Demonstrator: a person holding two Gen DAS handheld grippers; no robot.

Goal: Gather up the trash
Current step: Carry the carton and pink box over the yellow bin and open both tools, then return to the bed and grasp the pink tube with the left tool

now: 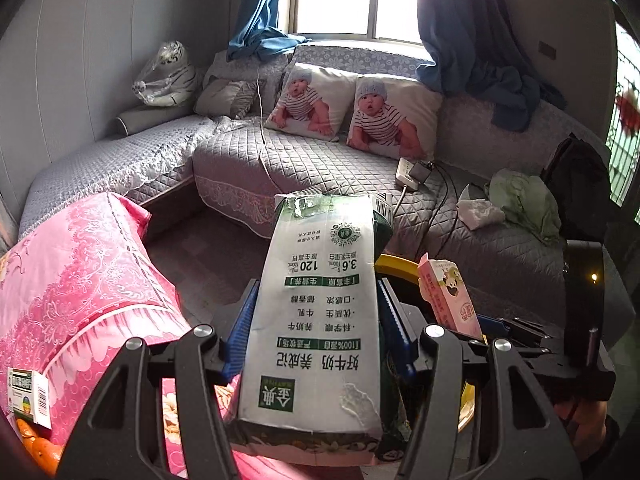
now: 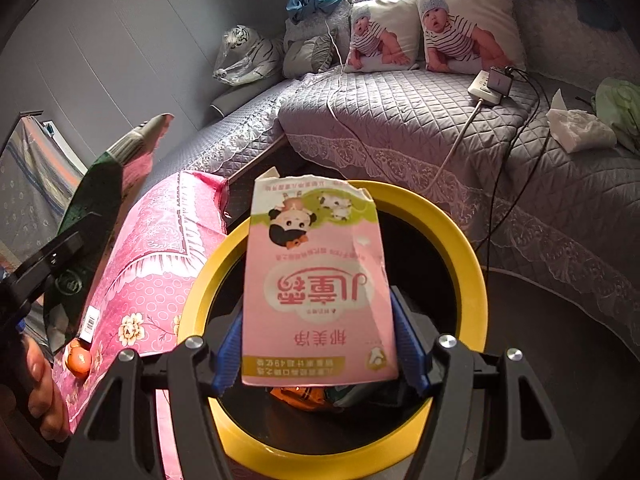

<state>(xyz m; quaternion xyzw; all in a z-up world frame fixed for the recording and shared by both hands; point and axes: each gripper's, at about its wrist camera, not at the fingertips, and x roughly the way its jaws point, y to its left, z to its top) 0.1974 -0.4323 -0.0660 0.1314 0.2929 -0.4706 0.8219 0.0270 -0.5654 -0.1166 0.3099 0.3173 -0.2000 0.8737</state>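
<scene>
My left gripper is shut on a white and green milk carton, held up over the pink-covered table. My right gripper is shut on a pink torn milk box, held directly above the yellow-rimmed bin, which holds some wrappers. The pink box and the bin rim show to the right in the left wrist view. The green carton shows at the left of the right wrist view.
A small medicine box and oranges lie on the pink cloth. A grey quilted sofa runs behind, with baby pillows, a power strip, cables, crumpled tissue and a green cloth.
</scene>
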